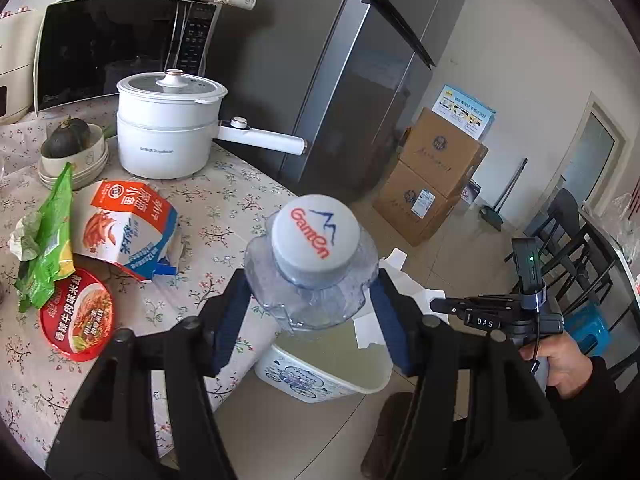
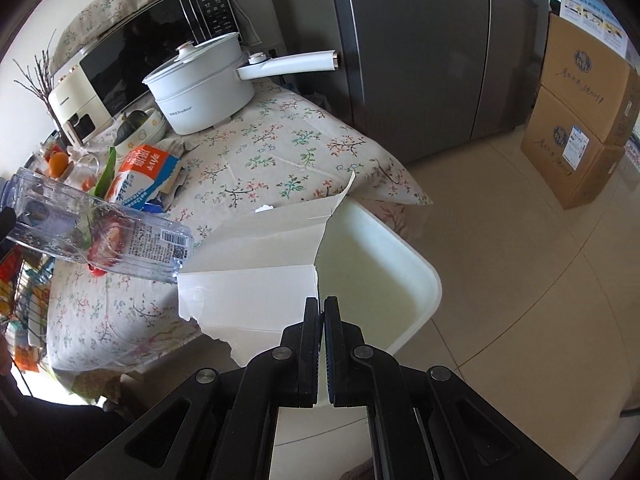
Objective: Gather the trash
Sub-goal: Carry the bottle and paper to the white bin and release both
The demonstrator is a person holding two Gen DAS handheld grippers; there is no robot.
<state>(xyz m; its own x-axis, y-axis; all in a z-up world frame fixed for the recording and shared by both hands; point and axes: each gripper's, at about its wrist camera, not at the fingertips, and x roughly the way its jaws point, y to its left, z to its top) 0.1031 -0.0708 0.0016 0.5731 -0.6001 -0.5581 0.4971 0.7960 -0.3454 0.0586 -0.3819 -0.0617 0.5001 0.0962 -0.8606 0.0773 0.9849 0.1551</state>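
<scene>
Left claw [image 1: 312,308] grasping clear empty plastic bottle with white cap [image 1: 314,264] near neck, above white bin [image 1: 360,380]: light, slick, crushable. Right claw [image 2: 322,320] clenched on white cardboard sheet [image 2: 256,248] edge.

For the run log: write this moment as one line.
left gripper: shut on plastic bottle | right gripper: shut on white cardboard box | both over trash bin | table: carton, wrapper, lid remain

clear glossy plastic bottle [image 1: 312,280], matt white cardboard [image 2: 256,264]
</scene>
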